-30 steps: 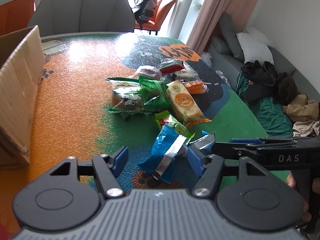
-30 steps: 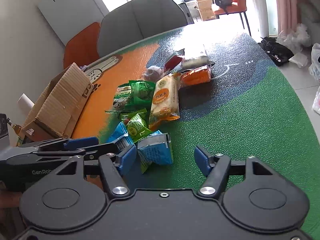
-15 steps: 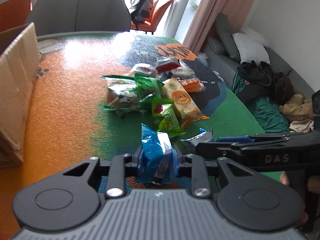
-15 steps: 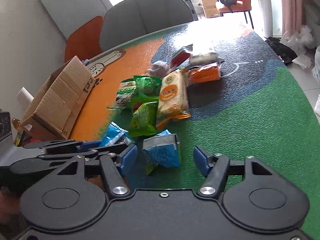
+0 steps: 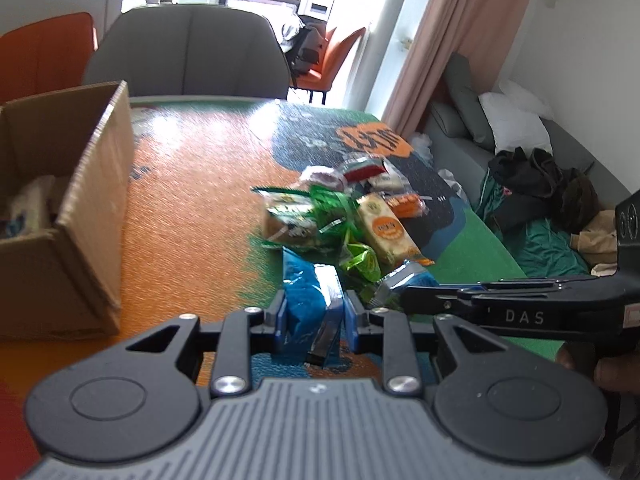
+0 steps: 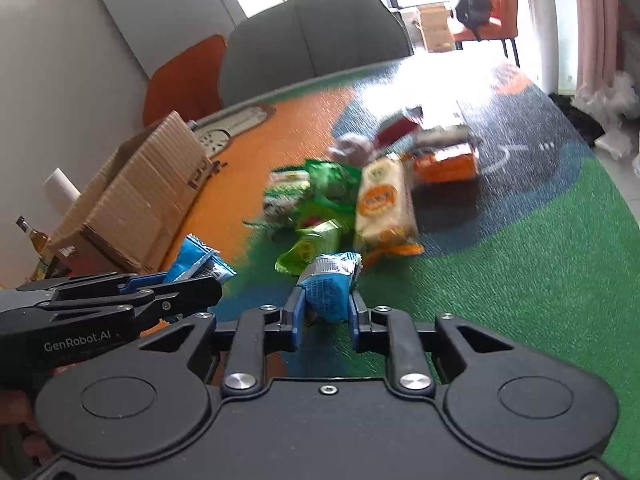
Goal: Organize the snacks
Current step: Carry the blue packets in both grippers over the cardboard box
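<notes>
Evidently the pick-up step was done: the left claw [image 5: 314, 314] pinched one blue snack packet [image 5: 306, 300], the right claw [image 6: 324, 312] another blue packet [image 6: 328, 290], both just above the worktop [image 6: 520, 280]. Next, I judged, each needed carrying into the cardboard box [image 5: 92, 200].

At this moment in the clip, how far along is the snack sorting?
Early. Done: the cardboard box already holds at least one pale packet. In hand: the left gripper is shut on a blue packet, and the right gripper is shut on another blue packet. Left: the pile on the table, including the green packets and orange-label cracker pack.
</notes>
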A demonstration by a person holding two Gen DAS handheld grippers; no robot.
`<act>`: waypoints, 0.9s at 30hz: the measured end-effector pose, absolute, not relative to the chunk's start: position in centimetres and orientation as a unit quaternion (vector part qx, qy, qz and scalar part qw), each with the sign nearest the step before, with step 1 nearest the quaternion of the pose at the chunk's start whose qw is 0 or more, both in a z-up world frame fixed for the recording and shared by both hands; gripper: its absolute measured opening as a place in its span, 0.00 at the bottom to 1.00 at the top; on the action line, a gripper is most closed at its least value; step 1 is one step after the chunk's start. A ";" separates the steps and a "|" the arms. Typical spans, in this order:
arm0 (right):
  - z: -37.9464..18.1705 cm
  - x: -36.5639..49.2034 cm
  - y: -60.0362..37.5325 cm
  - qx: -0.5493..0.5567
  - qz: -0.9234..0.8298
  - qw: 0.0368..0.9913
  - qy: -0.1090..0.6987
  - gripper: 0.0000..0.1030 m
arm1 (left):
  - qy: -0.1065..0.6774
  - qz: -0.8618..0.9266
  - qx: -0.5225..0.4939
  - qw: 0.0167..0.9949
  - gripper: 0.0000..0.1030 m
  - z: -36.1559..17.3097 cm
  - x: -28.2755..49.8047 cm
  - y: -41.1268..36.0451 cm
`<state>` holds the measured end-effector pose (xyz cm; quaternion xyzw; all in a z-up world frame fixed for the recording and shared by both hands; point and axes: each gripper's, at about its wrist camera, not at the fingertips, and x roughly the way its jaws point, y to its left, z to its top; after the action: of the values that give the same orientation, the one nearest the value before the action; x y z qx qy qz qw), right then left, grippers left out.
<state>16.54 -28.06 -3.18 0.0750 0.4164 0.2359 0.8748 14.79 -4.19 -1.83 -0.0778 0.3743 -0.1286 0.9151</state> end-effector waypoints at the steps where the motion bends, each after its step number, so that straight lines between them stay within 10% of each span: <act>1: -2.9 16.5 -27.9 0.074 0.239 0.876 0.413 0.19 | 0.371 -0.127 -0.078 0.917 0.26 -1.5 14.6 -3.9; 27: 4.2 16.8 -19.0 0.033 0.332 0.881 0.335 0.19 | 0.303 -0.035 -0.076 0.949 0.26 5.0 11.7 3.7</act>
<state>16.83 -18.97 4.24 0.0328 0.3346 0.3315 0.8815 11.69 3.73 5.01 -0.0762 0.3034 -0.0353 0.9492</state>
